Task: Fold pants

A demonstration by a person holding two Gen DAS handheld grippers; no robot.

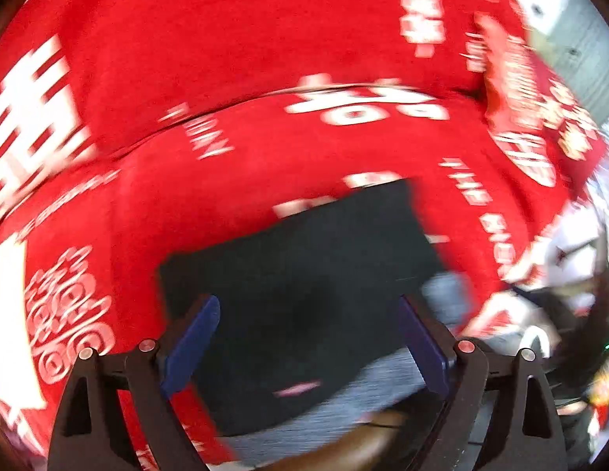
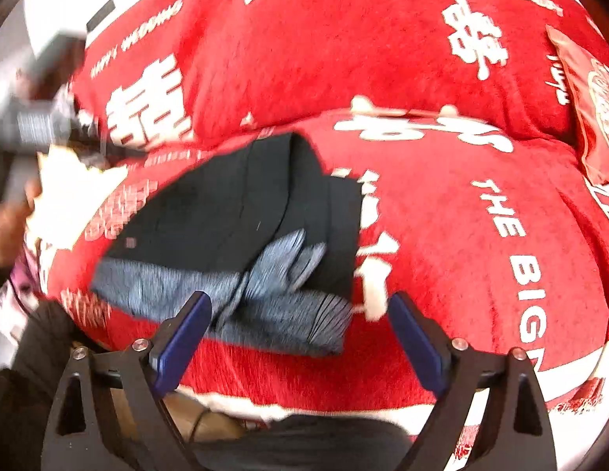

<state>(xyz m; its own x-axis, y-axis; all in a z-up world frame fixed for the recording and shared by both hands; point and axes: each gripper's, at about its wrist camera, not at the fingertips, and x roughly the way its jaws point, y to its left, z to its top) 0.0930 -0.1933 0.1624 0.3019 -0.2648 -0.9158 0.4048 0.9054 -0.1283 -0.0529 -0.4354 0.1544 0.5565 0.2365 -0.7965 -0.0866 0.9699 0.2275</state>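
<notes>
White "THE BIG" lettering crosses the plush red blanket (image 2: 442, 235). The dark pants (image 2: 241, 212), grey ribbed waistband, lie folded at centre frame. Left hand-held gripper (image 1: 308, 337) and right hand-held gripper (image 2: 300, 333) both gape wide, empty.

Folded pants (image 2: 241, 212) lie on a sofa seat cushion (image 2: 442, 235), the backrest (image 2: 343, 51) behind them and a pillow (image 2: 591, 110) to their right.

Matt dark cloth pants (image 2: 241, 212), plush red blanket (image 2: 442, 243) — seemingly velvety
</notes>
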